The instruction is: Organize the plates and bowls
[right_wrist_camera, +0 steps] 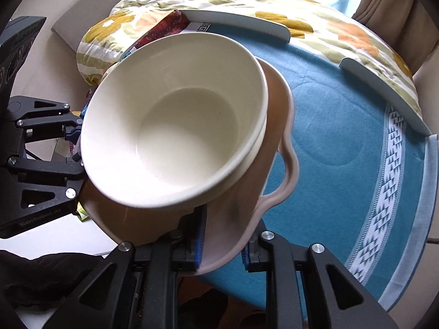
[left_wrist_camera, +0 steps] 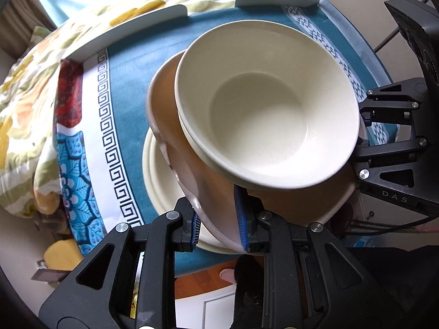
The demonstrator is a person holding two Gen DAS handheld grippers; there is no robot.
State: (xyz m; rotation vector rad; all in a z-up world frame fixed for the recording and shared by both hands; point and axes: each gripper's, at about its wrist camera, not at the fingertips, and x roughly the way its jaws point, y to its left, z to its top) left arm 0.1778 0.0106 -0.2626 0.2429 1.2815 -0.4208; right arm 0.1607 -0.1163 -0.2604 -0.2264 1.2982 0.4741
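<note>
A pink wavy-rimmed plate (left_wrist_camera: 189, 164) carries two stacked cream bowls (left_wrist_camera: 263, 115) and hangs tilted above the table. My left gripper (left_wrist_camera: 219, 227) is shut on its near rim. My right gripper (right_wrist_camera: 223, 244) is shut on the opposite rim of the same plate (right_wrist_camera: 277, 137), with the bowls (right_wrist_camera: 175, 126) on it. Each gripper shows in the other's view, the right one (left_wrist_camera: 365, 134) and the left one (right_wrist_camera: 75, 145). A cream plate (left_wrist_camera: 162, 181) lies on the blue tablecloth (left_wrist_camera: 131, 87) under the lifted stack.
White raised guards (left_wrist_camera: 131, 30) edge the far side of the table, also in the right wrist view (right_wrist_camera: 247, 23). A floral quilt (right_wrist_camera: 274, 2) lies beyond them. Patterned cloth (left_wrist_camera: 71, 148) hangs over the left edge. Bare blue cloth (right_wrist_camera: 343, 150) spreads to the right.
</note>
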